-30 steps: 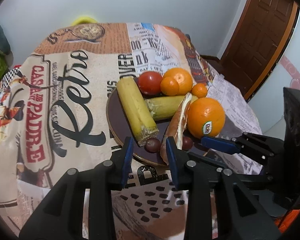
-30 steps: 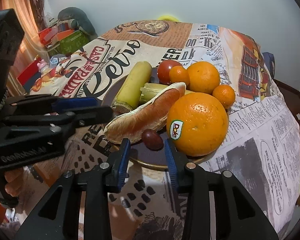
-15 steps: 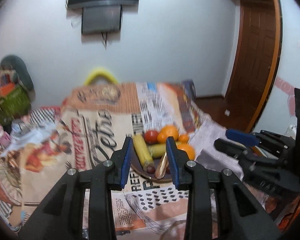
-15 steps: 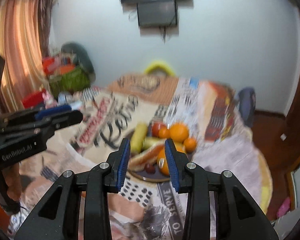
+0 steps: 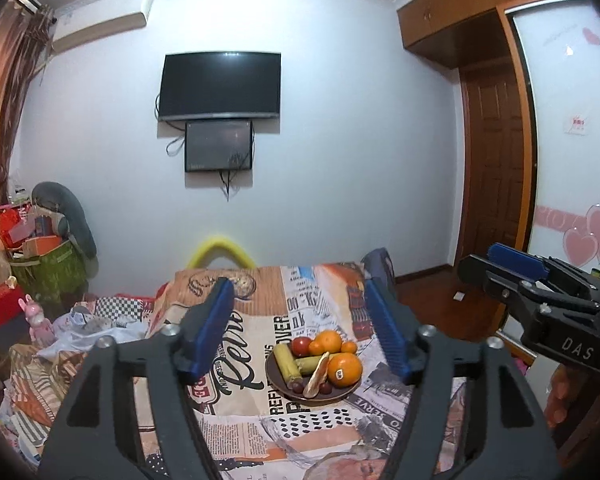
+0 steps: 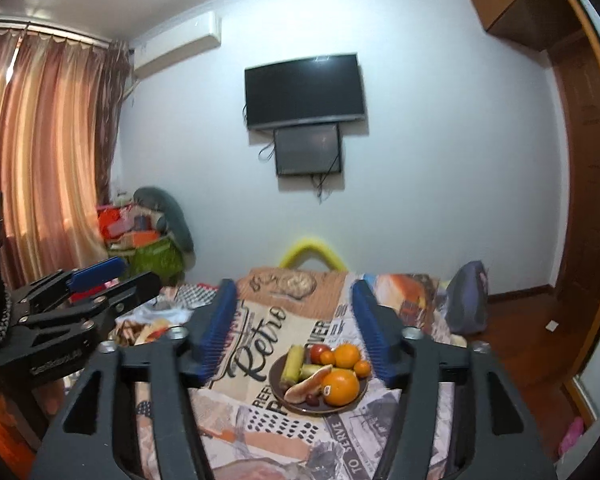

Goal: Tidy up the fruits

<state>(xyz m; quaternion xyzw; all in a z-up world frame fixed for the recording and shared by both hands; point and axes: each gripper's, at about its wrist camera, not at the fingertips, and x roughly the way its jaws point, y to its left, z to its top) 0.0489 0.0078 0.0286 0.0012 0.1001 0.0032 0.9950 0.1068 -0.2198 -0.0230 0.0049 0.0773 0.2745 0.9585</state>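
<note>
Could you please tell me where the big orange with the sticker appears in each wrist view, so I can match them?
Left wrist view: the stickered orange sits right of centre low in the picture, on the plate's right side.
Right wrist view: it lies just right of centre, on the plate's near right.
Shared landmark: the wall-mounted television.

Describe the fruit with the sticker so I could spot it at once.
Look below the wall television to the printed tablecloth and the dark plate on it. The big orange sits at the plate's near right edge, the largest fruit and the only one with a white sticker.
</note>
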